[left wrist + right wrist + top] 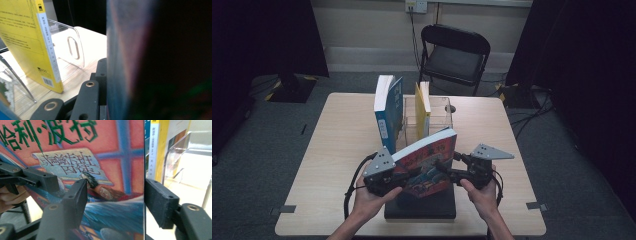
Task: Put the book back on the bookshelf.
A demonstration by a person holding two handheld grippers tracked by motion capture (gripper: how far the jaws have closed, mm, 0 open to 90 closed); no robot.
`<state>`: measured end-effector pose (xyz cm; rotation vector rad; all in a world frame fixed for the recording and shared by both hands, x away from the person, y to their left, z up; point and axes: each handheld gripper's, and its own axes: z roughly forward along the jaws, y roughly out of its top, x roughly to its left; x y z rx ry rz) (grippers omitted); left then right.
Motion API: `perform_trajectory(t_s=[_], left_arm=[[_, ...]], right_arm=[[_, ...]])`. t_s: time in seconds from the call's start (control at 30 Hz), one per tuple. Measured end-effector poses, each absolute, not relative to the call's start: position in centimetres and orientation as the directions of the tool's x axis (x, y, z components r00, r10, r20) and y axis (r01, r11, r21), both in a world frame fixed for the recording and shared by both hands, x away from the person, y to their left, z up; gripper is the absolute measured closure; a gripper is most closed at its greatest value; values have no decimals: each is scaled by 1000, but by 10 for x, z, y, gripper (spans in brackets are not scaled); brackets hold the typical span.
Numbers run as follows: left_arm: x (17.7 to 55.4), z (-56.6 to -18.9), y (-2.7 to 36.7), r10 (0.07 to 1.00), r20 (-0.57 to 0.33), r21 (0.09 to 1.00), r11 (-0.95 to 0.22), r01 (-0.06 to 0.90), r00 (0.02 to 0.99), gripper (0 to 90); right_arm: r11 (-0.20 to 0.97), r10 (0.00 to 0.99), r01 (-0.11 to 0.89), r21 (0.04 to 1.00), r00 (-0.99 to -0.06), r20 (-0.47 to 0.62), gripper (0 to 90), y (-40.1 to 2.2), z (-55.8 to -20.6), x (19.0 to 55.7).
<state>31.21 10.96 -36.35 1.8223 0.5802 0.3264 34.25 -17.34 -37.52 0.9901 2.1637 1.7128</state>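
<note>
An illustrated red and blue book (427,160) is held tilted above the table's front, between both grippers. My left gripper (404,175) is shut on its lower left part. In the left gripper view the book (130,62) sits blurred right beside one black finger (90,95). My right gripper (443,167) straddles the book's right edge. In the right gripper view the cover (112,170) lies between the jaws of the right gripper (117,192), which stand wide and loose about it. The left gripper (37,180) clamps the cover farther off.
A blue book (388,112) stands upright at the left side of a clear acrylic rack (442,112). A yellow book (423,112) leans inside it. A flat black block (422,205) lies on the table under the held book. A black chair (454,55) stands behind the table.
</note>
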Motion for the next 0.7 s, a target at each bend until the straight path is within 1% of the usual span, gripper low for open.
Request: perform_trajectory(t_s=[0.1,0.2,0.37,0.53,0.63,0.7], left_arm=[[311,-364,109,549,-67,945,-233,229,833,745],[312,-364,113,566,-92,942,-217,256,819,746],[315,-365,125,606,-136,938,-177,299,784,747],[311,-365,136,650,-144,936,-154,315,746,747],[311,-366,142,666,-156,936,-137,325,730,747],[312,-366,145,674,-161,934,-132,332,721,747]], right_arm=[[107,635,406,908,-730,252,316,-179,-381,344],[107,656,436,894,-706,266,295,-188,-392,343],[113,705,478,871,-657,269,295,-209,-410,338],[82,742,530,844,-598,304,293,-235,-428,334],[80,773,555,828,-559,300,289,-247,-436,334],[91,799,561,822,-534,276,285,-254,-442,335]])
